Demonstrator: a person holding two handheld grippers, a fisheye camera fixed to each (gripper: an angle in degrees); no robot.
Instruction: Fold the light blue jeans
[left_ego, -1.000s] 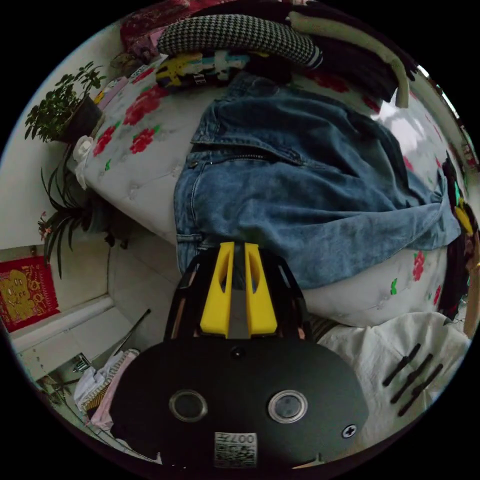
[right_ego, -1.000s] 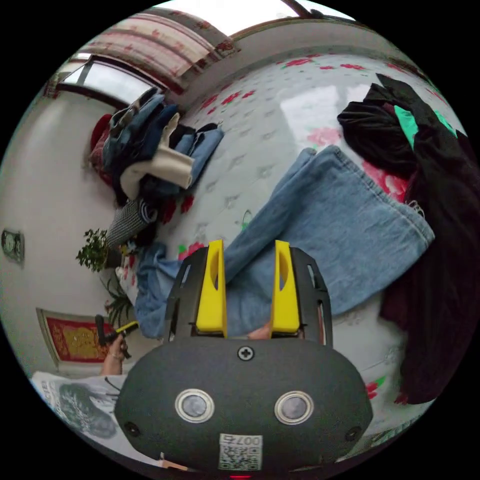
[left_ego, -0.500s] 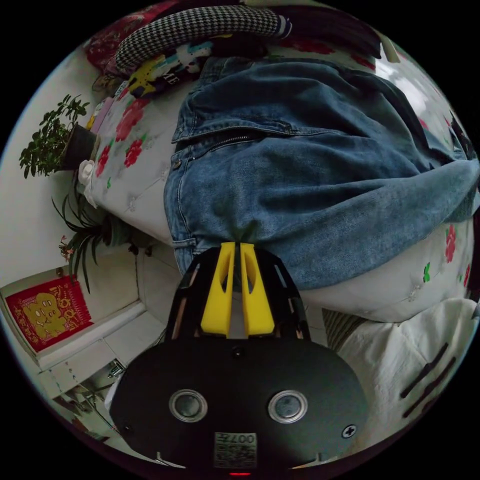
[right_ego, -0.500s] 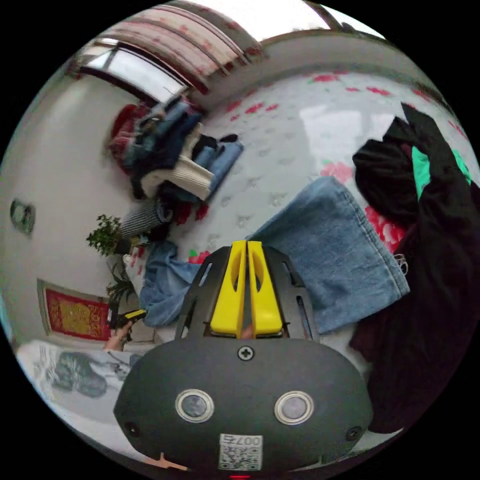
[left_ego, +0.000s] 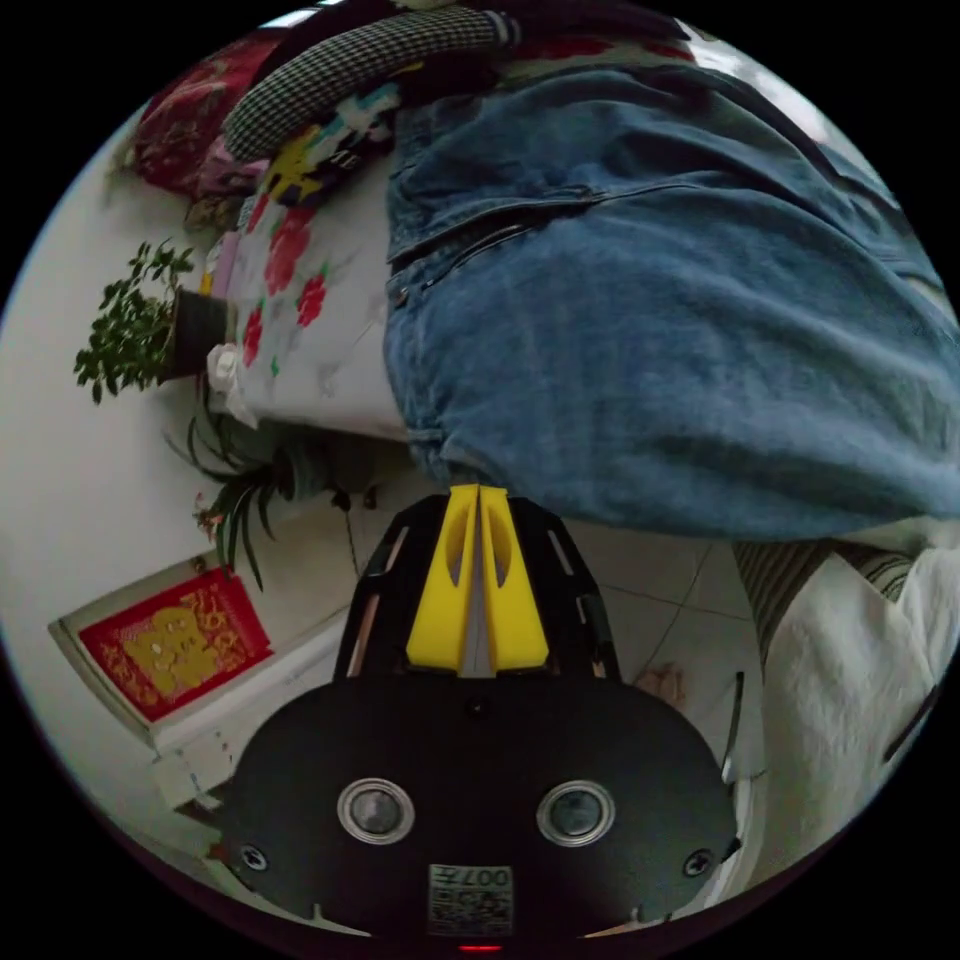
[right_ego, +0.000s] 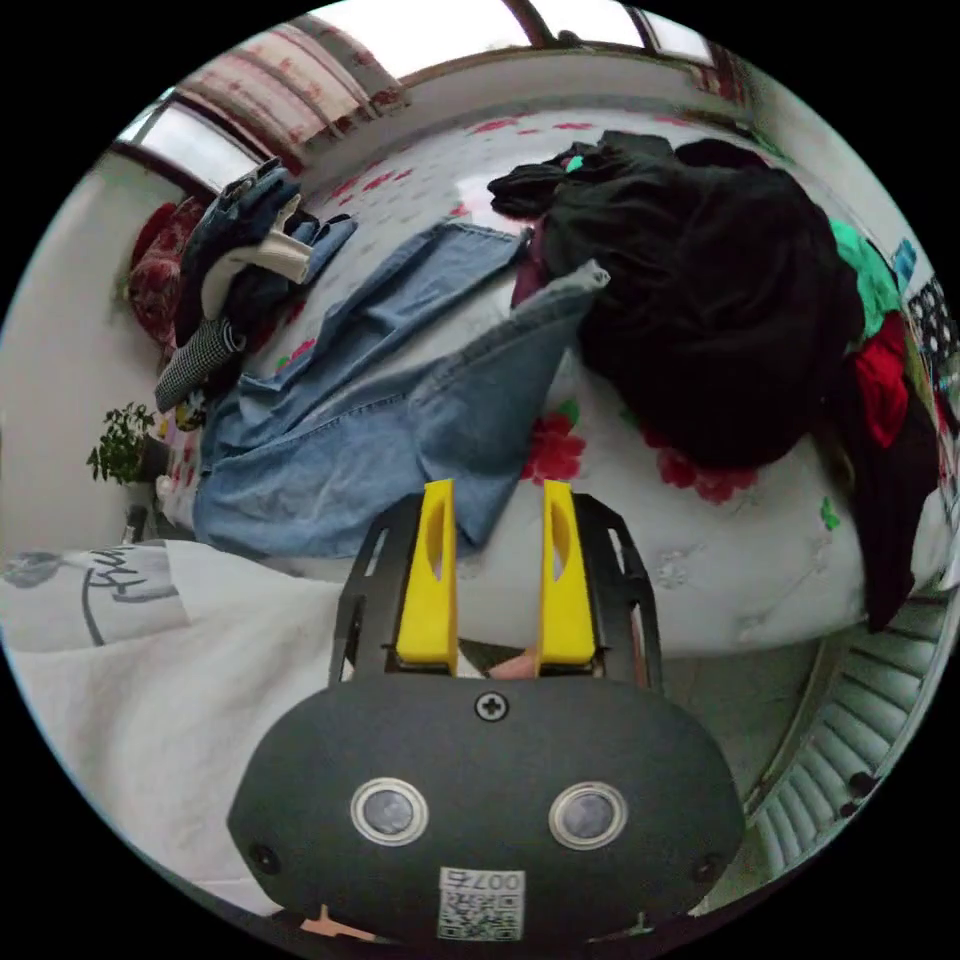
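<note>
The light blue jeans (left_ego: 650, 340) lie across a bed with a white flowered sheet (left_ego: 310, 340), their waist end hanging over its edge. My left gripper (left_ego: 478, 492) is shut, its jaw tips pinched on the lower edge of that waist end. In the right gripper view the jeans (right_ego: 330, 440) stretch across the bed, one leg end turned up towards a dark heap. My right gripper (right_ego: 497, 490) is open; the near leg's edge lies just beyond its tips, outside the jaws.
A big heap of black clothes (right_ego: 720, 300) fills the bed's right part. Another pile (right_ego: 240, 260) with a houndstooth piece (left_ego: 350, 60) sits beyond the waist. A potted plant (left_ego: 140, 330) stands by the wall. A person's white shirt (right_ego: 150, 680) is close by.
The right gripper shut on a jeans leg half a second ago and has let go, standing open. The left gripper stayed shut on the waist end, which now hangs further over the bed's edge.
</note>
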